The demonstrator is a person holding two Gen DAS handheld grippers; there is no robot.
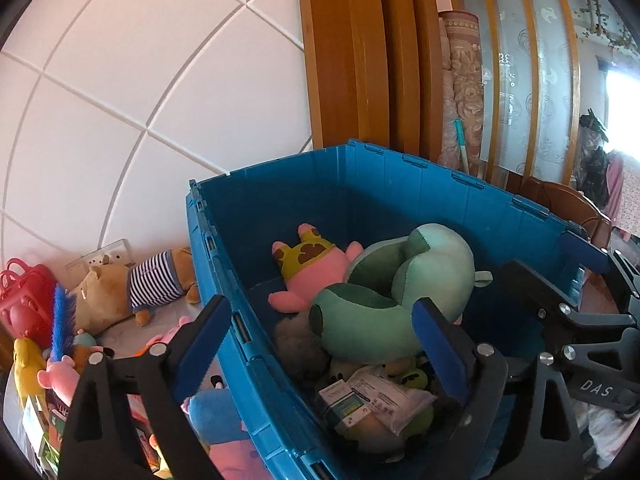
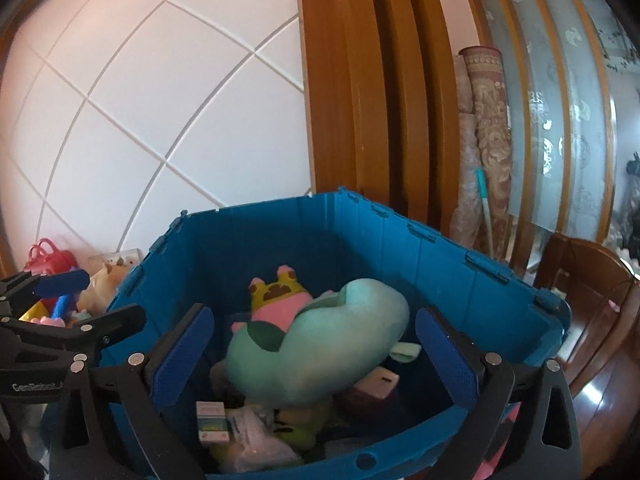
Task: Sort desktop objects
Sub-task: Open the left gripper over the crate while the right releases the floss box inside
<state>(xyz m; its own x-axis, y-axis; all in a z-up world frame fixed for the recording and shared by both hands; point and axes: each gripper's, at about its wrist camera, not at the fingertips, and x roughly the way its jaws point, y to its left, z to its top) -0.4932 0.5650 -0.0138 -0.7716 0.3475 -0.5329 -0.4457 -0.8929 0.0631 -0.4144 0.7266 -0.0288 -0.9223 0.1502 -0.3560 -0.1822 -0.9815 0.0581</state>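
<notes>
Both tongs hang spread and empty over the blue crate [image 1: 400, 200]: the left tongs [image 1: 320, 344] sit above its left wall, one blade outside the rim and one inside, while the right tongs [image 2: 316, 356] frame the green plush cushion [image 2: 320, 348] that lies on top of the pile inside. A pink plush in a yellow bib [image 1: 312, 268] rests behind the cushion, with packets and small boxes [image 1: 372, 400] underneath. By the look of it a drop-off is just finished and the next pick is due. Unsorted things wait on the bench left of the crate: a striped-shirt bear [image 1: 132, 288], a red toy bag [image 1: 24, 300], a blue brush [image 1: 62, 320]. The next move calls for swinging the left tongs out over that cluster and lowering onto one item.
</notes>
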